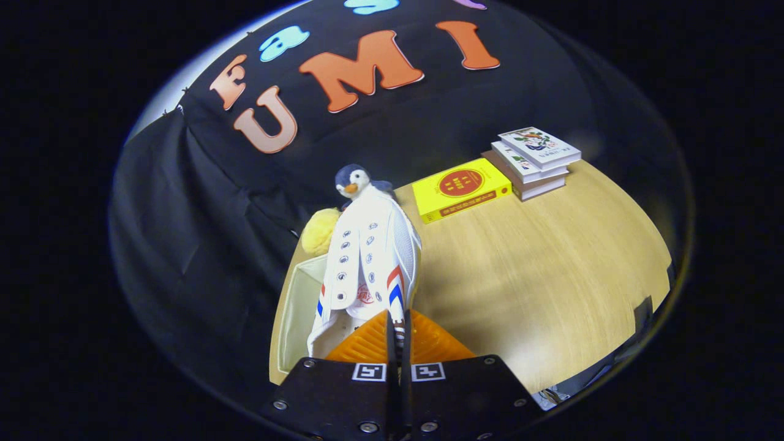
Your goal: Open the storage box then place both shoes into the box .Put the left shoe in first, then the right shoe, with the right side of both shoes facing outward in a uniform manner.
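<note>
1 white perforated shoe (367,263) (striped side) clamped between fingers (398,334) above box (300,306).

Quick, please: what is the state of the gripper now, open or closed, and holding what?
Hand-held gripper: closed on the white shoe, lifted above the open box.

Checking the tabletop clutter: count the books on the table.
4. A yellow book lies flat beyond the white shoe pinched in the gripper; three more sit stacked beside it, farther along the table. Others may be hidden.
</note>
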{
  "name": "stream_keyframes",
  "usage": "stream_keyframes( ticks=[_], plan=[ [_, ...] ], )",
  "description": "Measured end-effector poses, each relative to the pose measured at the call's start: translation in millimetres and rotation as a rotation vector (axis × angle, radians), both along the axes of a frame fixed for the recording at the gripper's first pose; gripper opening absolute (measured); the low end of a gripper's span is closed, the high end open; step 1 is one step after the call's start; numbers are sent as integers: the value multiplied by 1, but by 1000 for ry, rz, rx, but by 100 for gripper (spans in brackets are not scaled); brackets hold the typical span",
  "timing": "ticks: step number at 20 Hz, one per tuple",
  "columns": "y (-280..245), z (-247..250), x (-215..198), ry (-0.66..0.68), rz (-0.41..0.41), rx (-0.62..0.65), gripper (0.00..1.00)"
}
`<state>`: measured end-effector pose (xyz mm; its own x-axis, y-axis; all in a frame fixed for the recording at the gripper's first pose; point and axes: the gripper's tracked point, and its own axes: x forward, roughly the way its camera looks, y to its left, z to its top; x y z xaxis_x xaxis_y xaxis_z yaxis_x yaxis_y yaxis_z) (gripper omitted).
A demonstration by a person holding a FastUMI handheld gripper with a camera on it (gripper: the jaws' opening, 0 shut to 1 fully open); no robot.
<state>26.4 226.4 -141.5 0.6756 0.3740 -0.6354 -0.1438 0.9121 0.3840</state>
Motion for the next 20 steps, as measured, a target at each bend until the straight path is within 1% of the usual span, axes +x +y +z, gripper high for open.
stream_keyframes(
  ticks=[3, 6, 10, 14, 16, 18, 20],
  plan=[
    [42, -7, -3, -2, 51, -25, 1],
    [67, -28, -4, 21, 71, -72, 1],
    [79, -60, -7, 75, 62, -134, 1],
    [73, -81, -4, 101, 27, -211, 1],
    [70, -91, -5, 117, 15, -247, 3],
    [77, -93, -5, 115, 8, -238, 4],
    [89, -86, -7, 101, 35, -215, 14]
  ],
)
